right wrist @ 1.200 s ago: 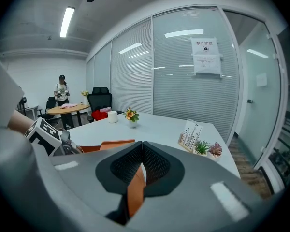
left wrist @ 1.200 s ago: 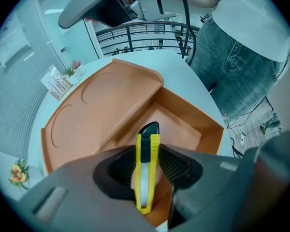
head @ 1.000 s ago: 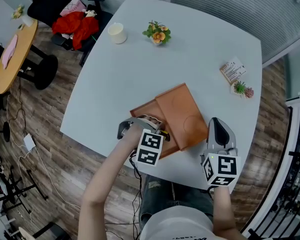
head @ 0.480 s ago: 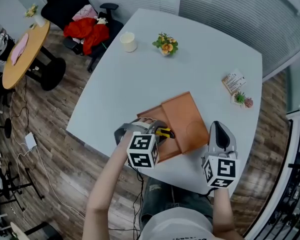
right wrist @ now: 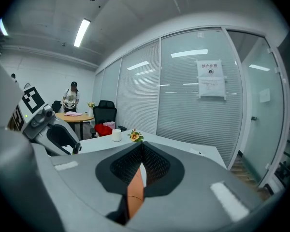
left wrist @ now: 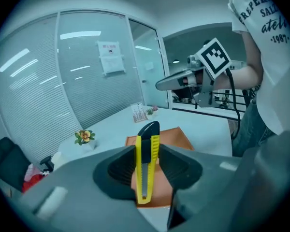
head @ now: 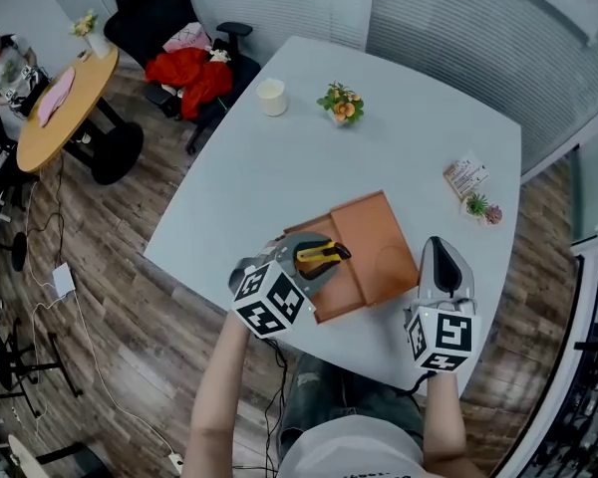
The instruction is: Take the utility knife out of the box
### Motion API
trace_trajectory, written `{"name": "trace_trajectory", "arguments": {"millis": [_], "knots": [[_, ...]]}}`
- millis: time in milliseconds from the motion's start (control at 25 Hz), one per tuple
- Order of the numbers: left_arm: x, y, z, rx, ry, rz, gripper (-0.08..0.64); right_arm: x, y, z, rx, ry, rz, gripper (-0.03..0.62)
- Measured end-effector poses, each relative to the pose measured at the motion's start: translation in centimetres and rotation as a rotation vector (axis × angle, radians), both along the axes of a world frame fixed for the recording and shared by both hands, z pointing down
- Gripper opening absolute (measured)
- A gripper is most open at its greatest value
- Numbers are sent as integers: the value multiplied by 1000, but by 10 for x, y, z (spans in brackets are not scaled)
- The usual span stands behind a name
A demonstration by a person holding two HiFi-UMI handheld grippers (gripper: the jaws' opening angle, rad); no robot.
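The utility knife (left wrist: 147, 163) is clamped in the jaws of your left gripper (head: 319, 259), its yellow body upright between them, over the left end of the brown box (head: 371, 242) on the bench (head: 399, 127). Your right gripper (head: 434, 247) is just beside the box's right edge, its jaws pressed together with nothing between them.

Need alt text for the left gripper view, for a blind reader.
The left gripper is shut on a yellow utility knife, held upright at centre, black tip up. Behind it the orange box lies on a white table; the right gripper hangs at upper right, glass office walls beyond.
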State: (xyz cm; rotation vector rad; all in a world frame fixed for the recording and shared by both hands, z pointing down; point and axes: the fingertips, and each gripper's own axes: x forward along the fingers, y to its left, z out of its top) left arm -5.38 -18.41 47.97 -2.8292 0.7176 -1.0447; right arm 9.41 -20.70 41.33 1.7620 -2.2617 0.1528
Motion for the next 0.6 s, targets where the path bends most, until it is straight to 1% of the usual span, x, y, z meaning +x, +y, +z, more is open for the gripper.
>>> {"name": "trace_trajectory", "arguments": {"millis": [80,160,240,440,600], "knots": [[-6,-3,-14,28,41,-66,153,-1,0,-9,18,-5,1,28],[-12,-5,-28,60,69,-116,152,-3,1,-19,38,-7,1,28],[-17,-5,-41,88,97,-149,153,-6,2,-27,57,-10,0,28],[-25,-5,-76,156,203,-238,152,-14,2,-44,94,-22,-13,28],[-36,-3,-102,217,254,-301,152,-23,0,-57,126,-37,-23,28]]}}
